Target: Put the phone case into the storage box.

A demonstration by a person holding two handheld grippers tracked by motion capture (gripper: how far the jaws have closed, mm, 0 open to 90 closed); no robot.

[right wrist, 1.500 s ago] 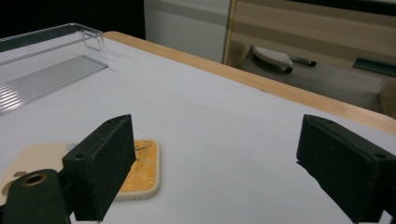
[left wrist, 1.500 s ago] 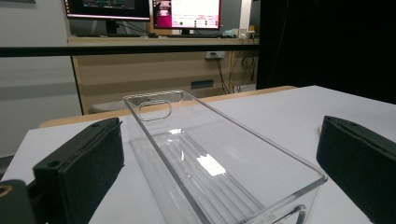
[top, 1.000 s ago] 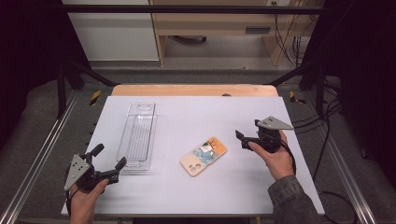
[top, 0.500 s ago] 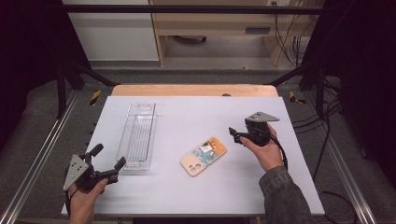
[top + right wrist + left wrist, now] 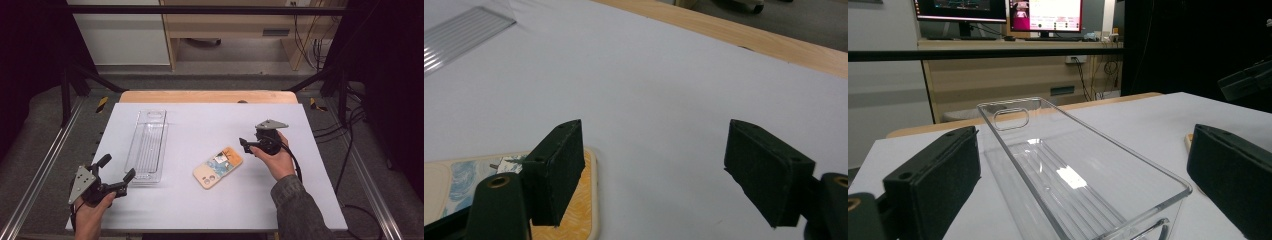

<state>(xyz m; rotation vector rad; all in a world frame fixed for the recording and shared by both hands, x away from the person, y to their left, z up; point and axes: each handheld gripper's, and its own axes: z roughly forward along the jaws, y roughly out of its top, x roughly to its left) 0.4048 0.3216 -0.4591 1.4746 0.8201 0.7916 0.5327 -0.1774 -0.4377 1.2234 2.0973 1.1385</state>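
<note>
Phone case (image 5: 218,167), back up with its camera cut-out toward the person, lies flat near the middle of the white table (image 5: 200,210), skewed so its orange end points at the right gripper (image 5: 245,144). That gripper sits just beside this end, low and aimed across the table, its jaws apart with nothing between them; they have just been closing from a wider gap. In the right gripper view one pad (image 5: 555,170) stands over the case's corner (image 5: 586,200) and the other pad over bare table, so the case is not yet straddled (a shift toward the case looks necessary before any squeeze).

Clear plastic bin (image 5: 147,146), long and narrow with a handle slot at its far end, rests empty well to the left, likely the place meant for the case. The left gripper (image 5: 114,175) waits just before the bin's near end, jaws wide and empty, seemingly ready to steady it.
</note>
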